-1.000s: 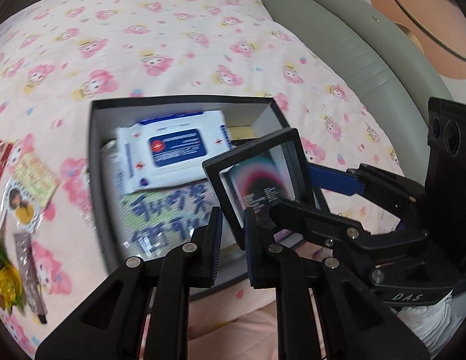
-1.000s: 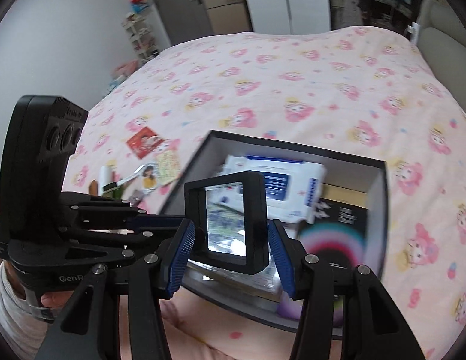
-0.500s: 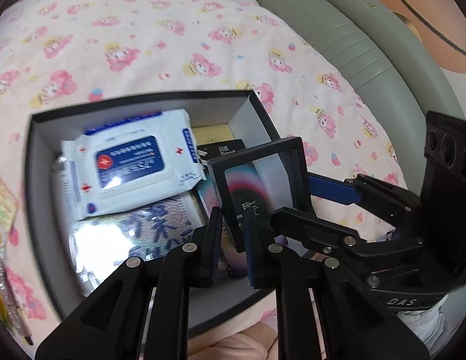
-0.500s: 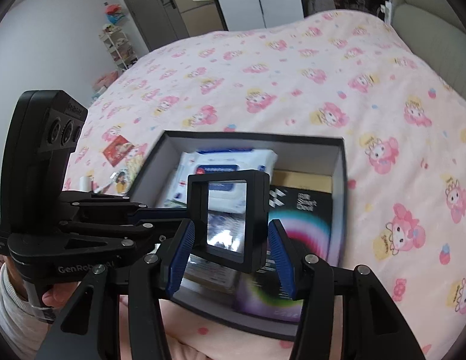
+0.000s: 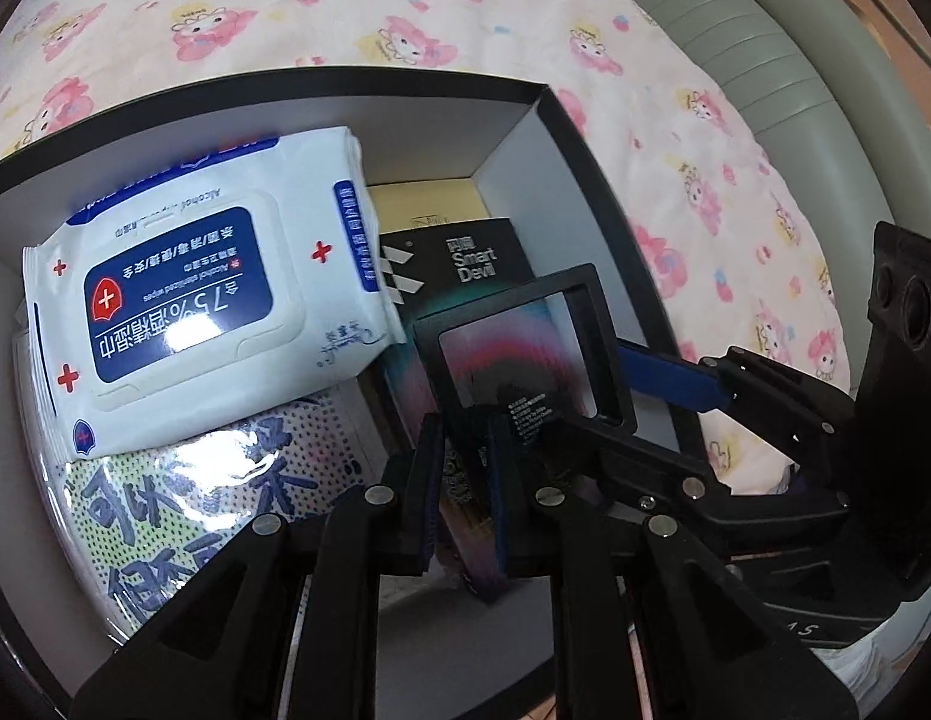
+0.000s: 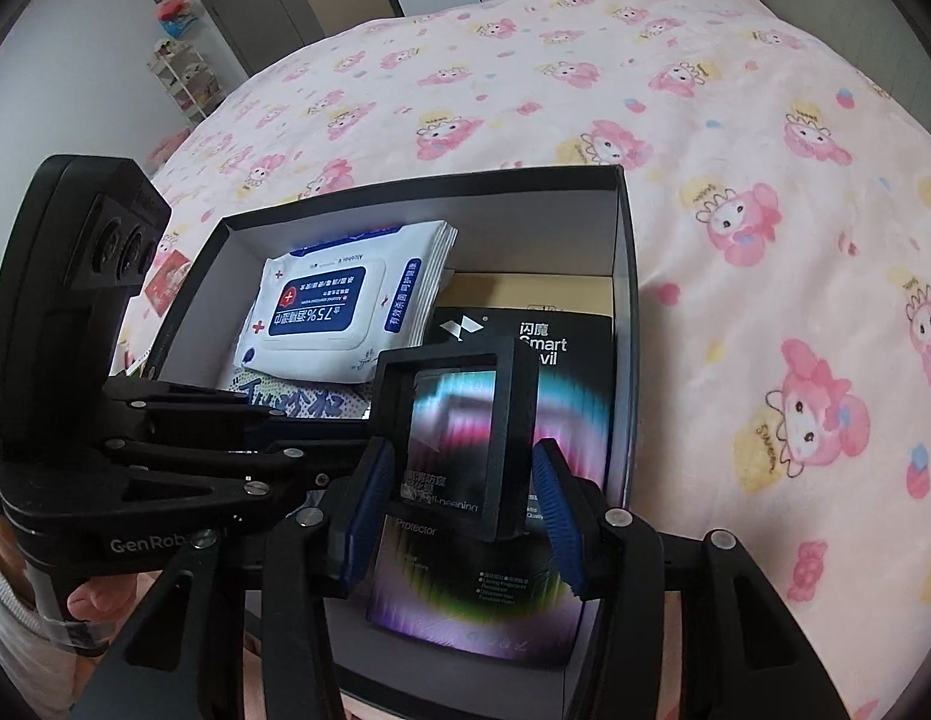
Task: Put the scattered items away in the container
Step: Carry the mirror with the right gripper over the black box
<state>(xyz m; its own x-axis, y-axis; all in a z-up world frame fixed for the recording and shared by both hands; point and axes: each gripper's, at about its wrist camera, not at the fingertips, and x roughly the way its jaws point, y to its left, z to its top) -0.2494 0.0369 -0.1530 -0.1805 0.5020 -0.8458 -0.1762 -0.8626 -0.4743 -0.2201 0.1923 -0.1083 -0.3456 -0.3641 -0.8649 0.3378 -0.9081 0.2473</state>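
Holding the black frame (image 5: 564, 283) on edge just above the box (image 5: 603, 192), over its near right part. That puts it to the right of the wipes pack (image 5: 183, 300) filling the box's far left, and directly over the dark screen-protector packet (image 5: 465, 264) lying flat on the box floor. Pinching the frame's bottom edge with the left gripper (image 5: 465, 438), fingers closed tight on it from below. Spanning the frame's width with the right gripper (image 6: 459, 468), fingers closing, pads seemingly already on the two side edges, frame between them. Keeping the pane close to upright, bottom edge toward the box floor. Probably calls for lowering straight down inside the box's right wall, then tipping the pane flat onto the packet. No spare room on the box's left, under the wipes. Within equal reach of both hands, so a shared set-down looks apt.
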